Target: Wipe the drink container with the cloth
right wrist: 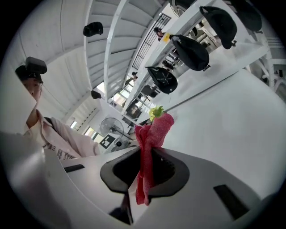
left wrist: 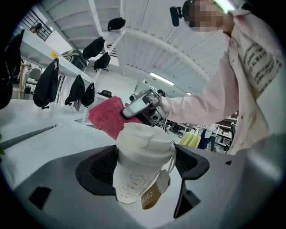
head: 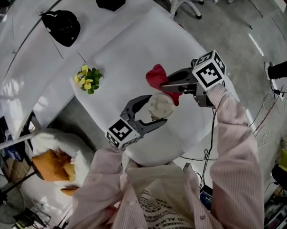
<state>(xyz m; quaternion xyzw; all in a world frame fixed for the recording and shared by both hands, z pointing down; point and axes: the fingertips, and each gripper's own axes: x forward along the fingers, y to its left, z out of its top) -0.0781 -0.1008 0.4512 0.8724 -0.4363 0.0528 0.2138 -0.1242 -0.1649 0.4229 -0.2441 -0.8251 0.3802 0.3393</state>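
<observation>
At centre frame the left gripper [head: 156, 109] is clamped round the upright, lidded drink container [head: 160, 105] over the white table [head: 131, 50], and the right gripper [head: 164, 86], just upper right of its lid, pinches the red cloth [head: 155, 77], with yellow flowers [head: 88, 79] left and grey floor [head: 235, 31] beyond.

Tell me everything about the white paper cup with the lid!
The white paper cup wears a white plastic lid and has a faint drawing on its side. A brown tag hangs from it by a string. It leans a little, clamped between the left gripper's jaws. The red cloth is close behind its lid.
</observation>
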